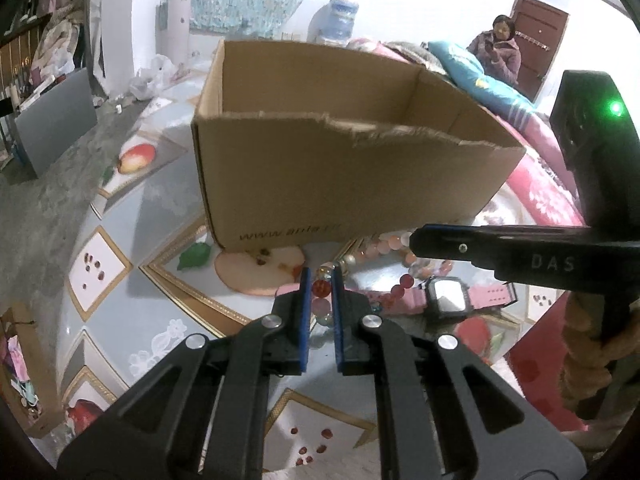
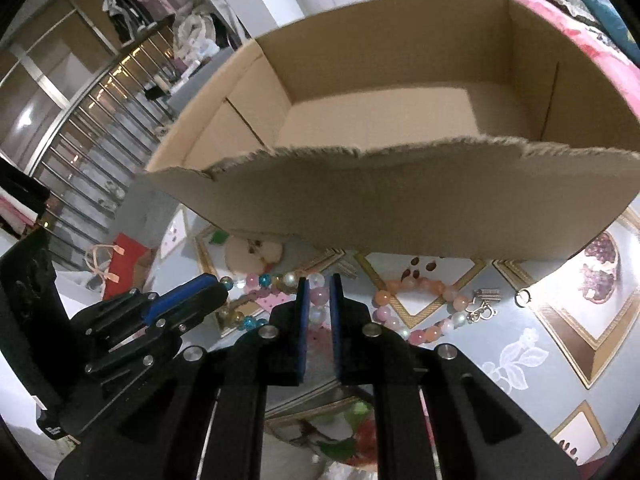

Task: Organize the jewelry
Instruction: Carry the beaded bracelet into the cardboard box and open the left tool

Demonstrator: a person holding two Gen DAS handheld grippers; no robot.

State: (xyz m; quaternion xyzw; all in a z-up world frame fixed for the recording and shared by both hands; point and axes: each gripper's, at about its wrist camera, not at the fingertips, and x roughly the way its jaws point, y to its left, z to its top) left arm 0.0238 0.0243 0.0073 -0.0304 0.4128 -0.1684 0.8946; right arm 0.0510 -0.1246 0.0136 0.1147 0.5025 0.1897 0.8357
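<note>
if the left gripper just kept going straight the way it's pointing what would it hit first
Probably the tablecloth just short of the cardboard box. The left gripper, shut on a bead bracelet, points steeply down toward the box's base; depth is unclear, so its front wall is possible.

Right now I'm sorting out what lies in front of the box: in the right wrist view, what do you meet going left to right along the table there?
Left claw → right claw shut on a pink bead strand → orange bead bracelet → silver clasp → small silver ring.

Water jug [image 1: 338,20] at back, seated person [image 1: 500,50] w/ phone, red gift bag [image 2: 124,264] on floor, stair railing [image 2: 80,152]
</note>
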